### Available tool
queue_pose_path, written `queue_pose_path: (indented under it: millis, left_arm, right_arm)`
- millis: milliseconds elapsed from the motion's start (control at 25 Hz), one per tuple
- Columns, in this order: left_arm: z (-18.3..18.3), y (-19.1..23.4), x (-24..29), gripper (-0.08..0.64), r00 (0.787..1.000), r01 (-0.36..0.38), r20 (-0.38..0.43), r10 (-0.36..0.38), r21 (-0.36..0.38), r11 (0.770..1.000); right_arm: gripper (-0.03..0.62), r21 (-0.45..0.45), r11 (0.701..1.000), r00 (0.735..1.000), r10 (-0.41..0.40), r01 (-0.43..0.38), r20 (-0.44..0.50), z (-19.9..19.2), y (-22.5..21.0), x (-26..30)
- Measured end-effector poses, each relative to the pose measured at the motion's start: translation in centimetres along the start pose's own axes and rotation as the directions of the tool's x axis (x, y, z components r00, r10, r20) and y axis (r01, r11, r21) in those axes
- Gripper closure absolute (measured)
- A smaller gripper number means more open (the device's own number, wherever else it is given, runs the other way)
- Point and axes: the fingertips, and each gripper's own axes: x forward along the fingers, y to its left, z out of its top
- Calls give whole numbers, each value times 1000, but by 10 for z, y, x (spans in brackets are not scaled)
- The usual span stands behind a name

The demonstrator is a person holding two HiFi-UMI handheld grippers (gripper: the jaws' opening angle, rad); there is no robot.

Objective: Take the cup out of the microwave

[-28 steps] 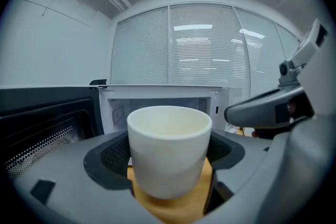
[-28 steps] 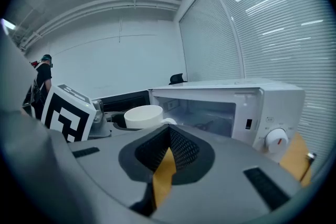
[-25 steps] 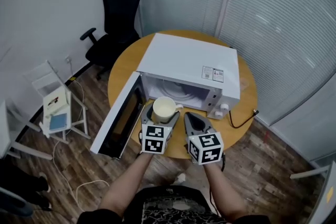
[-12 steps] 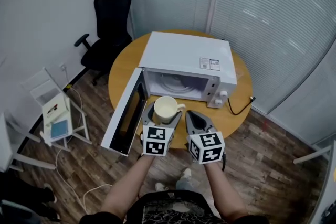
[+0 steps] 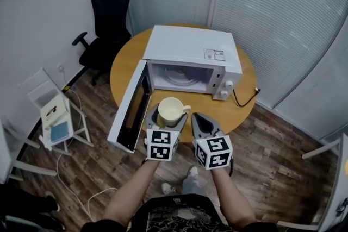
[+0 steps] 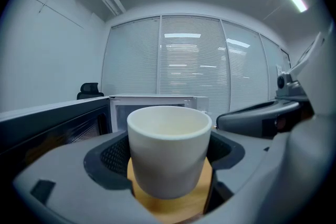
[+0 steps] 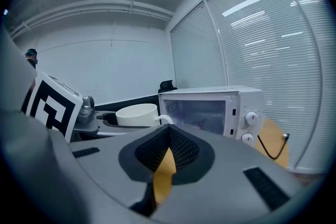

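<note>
A cream cup (image 5: 170, 111) with its handle to the right sits upright between the jaws of my left gripper (image 5: 169, 117), which is shut on it. The cup is outside the white microwave (image 5: 190, 51), over the near edge of the round wooden table (image 5: 242, 103). The microwave door (image 5: 132, 111) hangs open to the left and the chamber looks empty. In the left gripper view the cup (image 6: 169, 149) fills the gap between the pads. My right gripper (image 5: 200, 118) is beside it on the right, shut and holding nothing (image 7: 169, 149).
A black cable (image 5: 246, 99) runs from the microwave's right side across the table. A black office chair (image 5: 106, 19) stands behind the table at the left, and a small white rack (image 5: 54, 114) stands on the wooden floor at the left. Blinds line the back and right walls.
Both grippers have drawn back from the microwave's opening toward the table's near edge, the left one carrying the cup. The gap between cup and microwave has grown.
</note>
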Motion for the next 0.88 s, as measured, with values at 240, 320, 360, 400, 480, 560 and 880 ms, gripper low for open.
queue_pose_path:
  millis: [240,320,360,400,480,560,880]
  left_arm:
    - [-2,-6,-9,129,1000,13,6,-13,-1,1000]
    - [0,-5,-12,129,1000,15,9,-15,-1,1000]
    - [0,-5,-13,129,1000,15,10,-15,-1,1000]
    - [1,-4,-13,129,1000,16,11,-16,0,1000]
    - [1,-3,-14,129,1000,15,13,-15,0,1000]
    - [0,-2,-14,129,1000,13,13,-13,-1,1000]
    - [1,-2,-14,129,1000,18,18,-18,2,1000]
  right_arm:
    - [578,-11,1000,1000,-25,25,-4,-5,5,-8]
    - [578,-15,999,1000,-29,29,-2,-3,7,-10]
    - [578,-17,999,999,-32,32,-1,-3,8,-10]
    - [578,-19,999,999,-36,36,-1,-2,8,-10]
    - [578,-24,999,999,-39,39,-2,-2,8,-9]
    - [578,-27,999,999,-40,40,-5,-4,7,-8]
    - [578,-40,998,998,-57,56,-11,-5,5,-7]
